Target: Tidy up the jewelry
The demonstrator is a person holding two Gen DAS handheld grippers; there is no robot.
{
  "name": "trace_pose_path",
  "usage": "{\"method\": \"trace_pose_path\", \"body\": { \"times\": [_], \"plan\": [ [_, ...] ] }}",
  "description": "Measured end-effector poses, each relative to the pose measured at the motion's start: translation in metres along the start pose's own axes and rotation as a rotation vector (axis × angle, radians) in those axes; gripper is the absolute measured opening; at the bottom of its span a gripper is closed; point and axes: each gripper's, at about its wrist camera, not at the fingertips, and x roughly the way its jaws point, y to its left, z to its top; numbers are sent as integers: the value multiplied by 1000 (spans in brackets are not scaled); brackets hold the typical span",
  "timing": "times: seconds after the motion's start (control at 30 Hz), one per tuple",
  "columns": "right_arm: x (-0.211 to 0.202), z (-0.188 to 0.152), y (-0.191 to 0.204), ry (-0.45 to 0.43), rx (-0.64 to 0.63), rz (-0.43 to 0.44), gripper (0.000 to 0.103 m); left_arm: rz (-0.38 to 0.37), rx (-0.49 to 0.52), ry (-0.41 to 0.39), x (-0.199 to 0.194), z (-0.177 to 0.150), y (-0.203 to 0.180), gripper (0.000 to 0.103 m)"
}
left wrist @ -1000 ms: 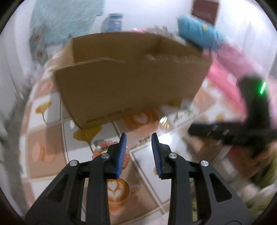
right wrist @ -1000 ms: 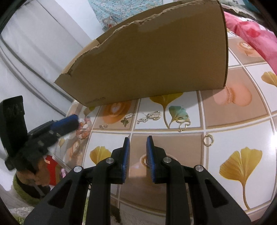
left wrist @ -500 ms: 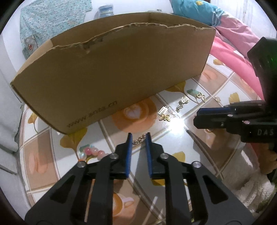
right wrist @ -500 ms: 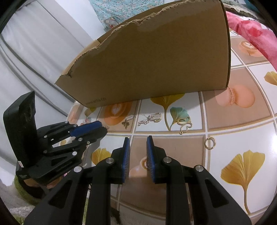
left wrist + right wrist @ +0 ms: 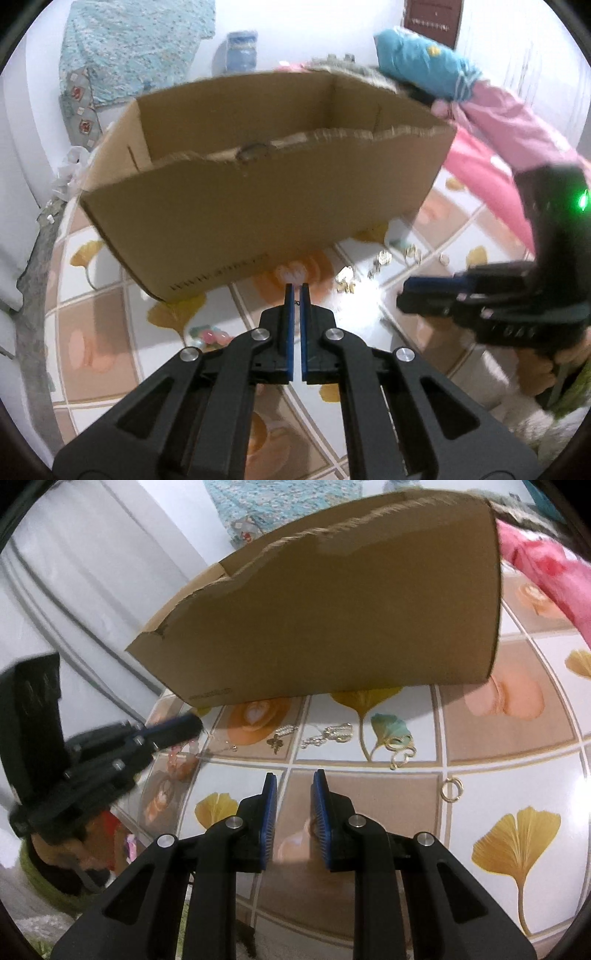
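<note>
Your left gripper (image 5: pixel 295 291) is pinched shut on what looks like a fine chain (image 5: pixel 296 303), just before the cardboard box (image 5: pixel 258 206); right gripper (image 5: pixel 294 788) narrow, empty, over the table (image 5: pixel 517 771); pick-up step, prob.; next: lift chain over box rim & release w/ care; it may snag.

walls: white (image 5: pixel 288 33); door: dark brown (image 5: pixel 432 18); bedding: teal (image 5: pixel 136 40), pink (image 5: pixel 495 125); table: tile-print cloth (image 5: pixel 517 775)

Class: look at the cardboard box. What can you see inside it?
Inside the cardboard box only bare inner walls show; its floor is hidden behind the torn front wall, so any contents cannot be seen.
</note>
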Motion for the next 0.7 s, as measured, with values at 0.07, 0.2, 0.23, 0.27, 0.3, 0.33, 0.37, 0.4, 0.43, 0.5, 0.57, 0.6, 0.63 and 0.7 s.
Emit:
{"method": "trace_pose_path", "body": {
  "times": [0.07, 0.2, 0.23, 0.27, 0.3, 0.33, 0.37, 0.4, 0.43, 0.5, 0.57, 0.6, 0.63, 0.7],
  "plan": [
    [1, 2, 7, -2, -34, -18, 21, 7, -15, -22, -7, 2, 5, 2],
    [3, 5, 16, -1, -77, -36, 21, -16, -46, -49, -13, 5, 12, 2],
    [4, 6, 18, 3, -85, -42, 21, -21, -50, -51, -14, 5, 13, 2],
    [5, 6, 19, 7, -92, -48, 21, -23, -53, -51, -14, 5, 14, 2],
    [8, 7, 21, 14, -101, -55, 22, -25, -56, -51, -14, 4, 15, 2],
    [10, 8, 22, 19, -106, -65, 25, -31, -60, -46, -12, 3, 16, 2],
    [12, 9, 24, 22, -114, -74, 27, -35, -63, -41, -8, 3, 15, 2],
    [14, 10, 26, 22, -126, -81, 27, -39, -68, -36, -6, 2, 15, 2],
    [14, 11, 28, 20, -136, -88, 27, -43, -69, -32, -4, 1, 15, 2],
    [15, 13, 34, 7, -168, -115, 27, -54, -69, -25, 0, -2, 14, 2],
    [17, 14, 41, -5, -197, -132, 27, -63, -67, -16, 4, -3, 12, 2],
    [19, 14, 44, -9, -214, -144, 27, -68, -65, -13, 5, -3, 12, 2],
    [21, 14, 47, -9, -226, -153, 27, -72, -64, -10, 7, -3, 11, 2],
    [25, 13, 53, -10, -264, -180, 27, -72, -55, -8, 8, -4, 10, 2]
  ]
}}
